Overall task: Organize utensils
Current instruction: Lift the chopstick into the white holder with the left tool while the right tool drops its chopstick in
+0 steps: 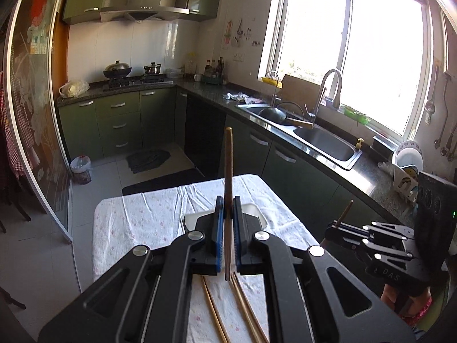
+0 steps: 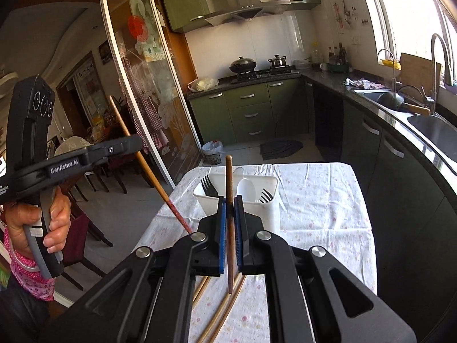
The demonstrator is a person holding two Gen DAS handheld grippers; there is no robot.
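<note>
Left gripper [image 1: 228,210]: fingers closed on a single brown chopstick [image 1: 228,171], pinched between the blue pads. In the left wrist view its long axis runs near vertical in frame, one end well above the fingertips, the other hanging below the pads over the bench [image 1: 142,214]. The right wrist view shows the same stick [image 2: 134,148] slanted, upper end toward top left, lower end down-right toward the bench. Shaft is plain brown wood; the lower section is reddish and ridged.

Right gripper [image 2: 230,208]: fingers also closed, on a second brown chopstick [image 2: 229,200]. Long axis near vertical in its own view, blunt end up above the fingertips, the other end below the pads above the cloth. Darker reddish-brown than the loose ones. In the left wrist view only a short stub of it [image 1: 344,213] sticks up from the right gripper [image 1: 332,225].

Loose chopsticks [image 2: 225,308] lie flat on the bench under both grippers, pale tan, running diagonally toward the camera.

White utensil caddy [image 2: 270,184] sits on the bench just beyond the right fingertips, holding black forks [image 2: 208,187] and a white spoon [image 2: 246,190], heads up. Bench carries a white floral cloth.

Person's left hand [image 2: 54,217] grips the left gripper's handle; pink patterned sleeve at the wrist.
</note>
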